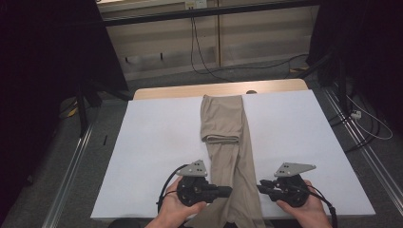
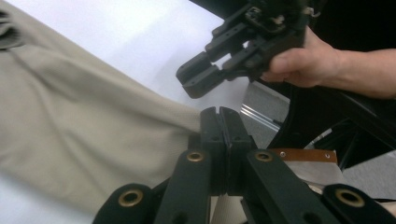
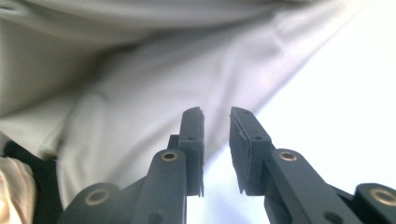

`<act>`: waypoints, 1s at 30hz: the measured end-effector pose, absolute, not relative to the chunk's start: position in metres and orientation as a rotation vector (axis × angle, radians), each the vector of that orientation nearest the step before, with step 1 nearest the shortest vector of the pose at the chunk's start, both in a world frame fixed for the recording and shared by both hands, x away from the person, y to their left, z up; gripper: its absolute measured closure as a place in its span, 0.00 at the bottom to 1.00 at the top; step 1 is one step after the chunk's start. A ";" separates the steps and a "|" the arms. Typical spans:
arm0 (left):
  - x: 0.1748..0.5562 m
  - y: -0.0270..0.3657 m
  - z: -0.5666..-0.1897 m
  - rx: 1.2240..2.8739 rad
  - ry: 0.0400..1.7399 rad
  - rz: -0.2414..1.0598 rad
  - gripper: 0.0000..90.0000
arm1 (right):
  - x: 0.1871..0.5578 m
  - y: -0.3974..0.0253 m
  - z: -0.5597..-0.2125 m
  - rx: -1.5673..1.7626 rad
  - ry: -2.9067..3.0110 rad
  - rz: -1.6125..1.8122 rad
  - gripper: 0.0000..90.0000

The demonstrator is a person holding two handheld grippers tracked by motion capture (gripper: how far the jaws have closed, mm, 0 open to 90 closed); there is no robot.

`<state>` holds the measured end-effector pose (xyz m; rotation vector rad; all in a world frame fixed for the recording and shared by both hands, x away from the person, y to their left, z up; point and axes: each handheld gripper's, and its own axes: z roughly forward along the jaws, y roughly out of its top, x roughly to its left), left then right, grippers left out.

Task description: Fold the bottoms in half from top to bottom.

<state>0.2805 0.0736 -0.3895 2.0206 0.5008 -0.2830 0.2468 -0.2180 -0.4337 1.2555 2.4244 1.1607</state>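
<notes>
Nearest the high camera, at the table's near edge, the left hand (image 1: 173, 209) holds the left gripper (image 1: 227, 190), which points right onto the tan trousers (image 1: 233, 156). In the left gripper view its jaws stand pressed together at (image 2: 219, 122), right at the hem-side edge of the cloth; whether any fabric is pinched between them cannot be told from here.

The trousers lie lengthwise down the middle of the white table (image 1: 152, 142). Their far part is folded back on itself, and the near end runs off the front edge, cut off by the frame. No label, brand or writing can be read on the cloth or the tools.

Farther right, the right hand (image 1: 304, 204) holds the right gripper (image 1: 260, 186), aimed left at the trousers' right edge and just beside it. In the right gripper view its jaws are a little apart at (image 3: 216, 122), nothing between them, with the cloth edge (image 3: 140, 116) blurred close ahead and white table (image 3: 336, 107) to the right. In the left gripper view the right gripper (image 2: 198, 81) hangs just above the table beyond the cloth.

A grey three-cornered plate (image 1: 294, 168) tops the right gripper.
</notes>
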 end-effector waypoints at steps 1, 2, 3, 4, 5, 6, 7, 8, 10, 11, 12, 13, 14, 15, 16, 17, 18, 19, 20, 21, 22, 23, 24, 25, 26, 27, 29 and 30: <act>0.281 0.062 -0.389 2.033 0.485 -0.288 1.00 | 0.247 -0.218 -0.437 1.266 2.446 1.162 0.82; 0.282 0.055 -0.388 2.035 0.474 -0.288 1.00 | 0.247 -0.216 -0.440 1.264 2.465 1.150 0.81; 0.282 0.055 -0.388 2.035 0.474 -0.288 1.00 | 0.247 -0.212 -0.442 1.251 2.478 1.124 0.79; 0.283 0.049 -0.388 2.035 0.462 -0.297 1.00 | 0.247 -0.212 -0.442 1.251 2.478 1.124 0.79; 0.283 0.042 -0.388 2.037 0.451 -0.307 1.00 | 0.247 -0.209 -0.444 1.231 2.495 1.105 0.77; 0.284 0.035 -0.388 2.047 0.445 -0.310 1.00 | 0.247 -0.205 -0.446 1.229 2.505 1.101 0.76; 0.285 0.028 -0.391 2.056 0.440 -0.321 1.00 | 0.246 -0.202 -0.448 1.216 2.501 1.082 0.79; 0.285 0.021 -0.395 2.070 0.433 -0.333 1.00 | 0.244 -0.198 -0.447 1.174 2.484 1.031 0.91; 0.284 0.009 -0.406 2.095 0.429 -0.354 1.00 | 0.244 -0.200 -0.447 1.197 2.489 1.042 1.00; 0.283 0.004 -0.414 2.116 0.431 -0.360 1.00 | 0.242 -0.203 -0.446 1.219 2.497 1.050 1.00; 0.281 0.001 -0.418 2.125 0.432 -0.366 1.00 | 0.242 -0.203 -0.446 1.219 2.497 1.050 1.00; 0.279 -0.001 -0.423 2.137 0.435 -0.373 1.00 | 0.241 -0.203 -0.445 1.205 2.499 1.027 1.00; 0.277 -0.003 -0.429 2.155 0.431 -0.381 1.00 | 0.237 -0.208 -0.442 1.210 2.499 1.008 1.00; 0.276 -0.004 -0.431 2.161 0.422 -0.376 1.00 | 0.237 -0.208 -0.442 1.210 2.499 1.008 1.00; 0.274 -0.005 -0.434 2.166 0.418 -0.375 1.00 | 0.236 -0.211 -0.441 1.219 2.501 1.021 1.00; 0.274 -0.006 -0.436 2.168 0.425 -0.381 1.00 | 0.234 -0.215 -0.440 1.233 2.503 1.026 1.00; 0.275 -0.007 -0.439 2.173 0.435 -0.392 0.99 | 0.233 -0.217 -0.440 1.229 2.515 1.026 1.00; 0.275 -0.007 -0.440 2.183 0.431 -0.399 0.99 | 0.233 -0.218 -0.441 1.240 2.513 1.029 1.00; 0.274 -0.006 -0.440 2.191 0.423 -0.404 0.98 | 0.233 -0.219 -0.441 1.259 2.505 1.041 0.99; 0.274 -0.004 -0.439 2.184 0.411 -0.407 0.97 | 0.234 -0.220 -0.439 1.263 2.492 1.069 0.90; 0.273 -0.002 -0.437 2.180 0.399 -0.401 0.86 | 0.237 -0.221 -0.434 1.256 2.444 1.132 0.87; 0.273 0.002 -0.434 2.176 0.411 -0.377 0.86 | 0.237 -0.221 -0.434 1.256 2.444 1.132 0.87; 0.276 0.013 -0.429 2.172 0.433 -0.354 0.72 | 0.242 -0.221 -0.429 1.253 2.414 1.208 0.80; 0.278 0.021 -0.426 2.162 0.442 -0.339 0.71 | 0.246 -0.219 -0.427 1.252 2.415 1.223 0.78; 0.278 0.021 -0.426 2.162 0.442 -0.339 0.68 | 0.246 -0.219 -0.427 1.252 2.415 1.223 0.78; 0.283 0.036 -0.421 2.159 0.480 -0.294 0.66 | 0.251 -0.214 -0.426 1.237 2.405 1.227 0.74; 0.285 0.043 -0.419 2.157 0.488 -0.260 0.68 | 0.255 -0.211 -0.426 1.231 2.410 1.212 0.72; 0.288 0.051 -0.418 2.169 0.506 -0.206 0.70 | 0.259 -0.208 -0.427 1.232 2.424 1.200 0.71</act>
